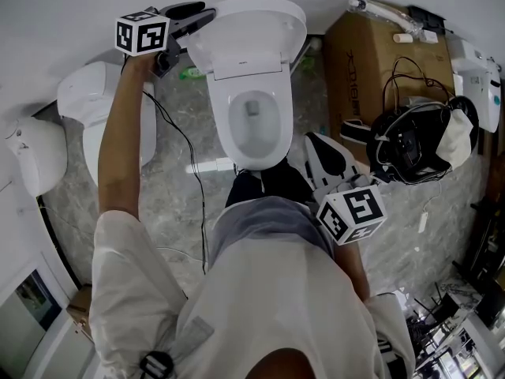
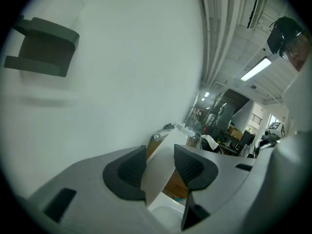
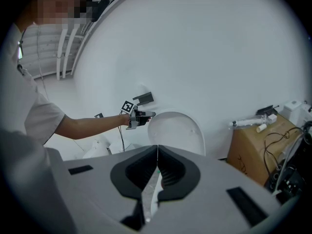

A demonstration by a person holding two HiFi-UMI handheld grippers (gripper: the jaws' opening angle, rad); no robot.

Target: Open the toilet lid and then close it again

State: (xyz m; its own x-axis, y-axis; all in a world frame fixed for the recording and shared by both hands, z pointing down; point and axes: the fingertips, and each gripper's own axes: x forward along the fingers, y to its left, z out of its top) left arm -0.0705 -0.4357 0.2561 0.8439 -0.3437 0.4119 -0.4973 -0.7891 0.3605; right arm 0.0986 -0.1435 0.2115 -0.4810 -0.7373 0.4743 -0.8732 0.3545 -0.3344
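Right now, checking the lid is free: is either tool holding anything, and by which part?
Nothing held: left tool open, lid edge ungripped between its jaws; right tool shut, empty.

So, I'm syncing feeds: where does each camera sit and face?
Head view: on the person's head, looking down at the white ceramic toilet, oval lid raised; torso and left arm show.
Left gripper view: on the left gripper, looking along open jaws astride the lid's edge; no body.
Right gripper view: on the shut right gripper, facing lid and wall; left arm shows.
Shared: head and right gripper views both show lid, left gripper.
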